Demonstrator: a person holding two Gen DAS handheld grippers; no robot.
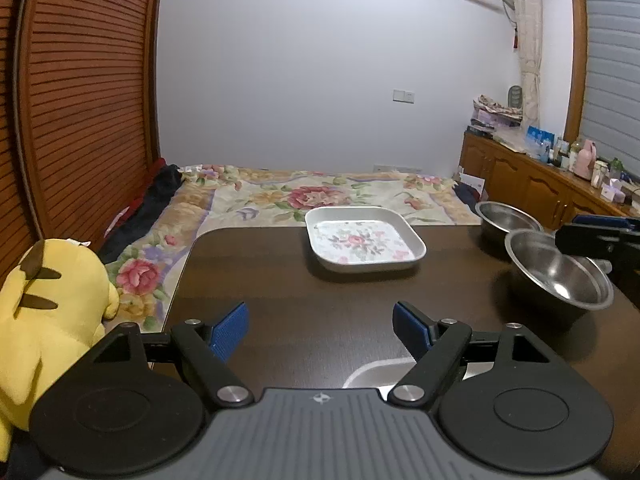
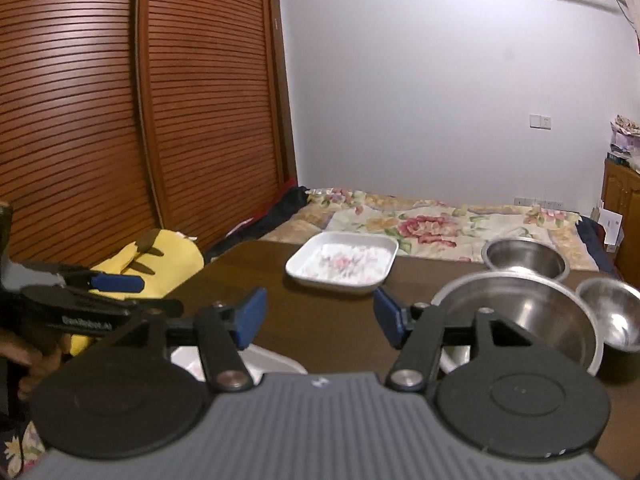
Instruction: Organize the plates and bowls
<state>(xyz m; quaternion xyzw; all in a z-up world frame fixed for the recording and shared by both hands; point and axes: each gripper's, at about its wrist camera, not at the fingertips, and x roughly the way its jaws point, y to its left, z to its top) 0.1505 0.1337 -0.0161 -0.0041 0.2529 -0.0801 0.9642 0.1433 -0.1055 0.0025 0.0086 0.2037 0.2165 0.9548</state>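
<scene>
A pale wall (image 1: 320, 60) is filling the upper middle of both views, with a slatted wooden wardrobe (image 1: 80, 100) running down the left edge and a wooden sideboard (image 1: 520, 176), crowded with bottles and boxes, sitting at the right. A bed (image 1: 320, 196) under a floral cover is stretching across the middle, behind the dark brown table (image 1: 304, 300) that is taking up the lower centre. A yellow plush toy (image 1: 52, 300) is leaning at the lower left, beside the table's rounded corner.

On the table, a white square plate (image 1: 364, 242) with a flower print is lying at centre, near the far edge. Three steel bowls are standing to the right of it: a large bowl (image 2: 516, 316) nearest, a second bowl (image 2: 526, 258) behind it by the far edge, and a small bowl (image 2: 612, 320) at the right margin. Another white dish (image 2: 272, 360) is showing partly at the bottom, beneath the gripper bodies.

The left gripper (image 1: 320, 330) is hanging above the table with its blue pads spread wide and nothing between them. The right gripper (image 2: 320, 318) is likewise standing spread and empty, just left of the large bowl.
</scene>
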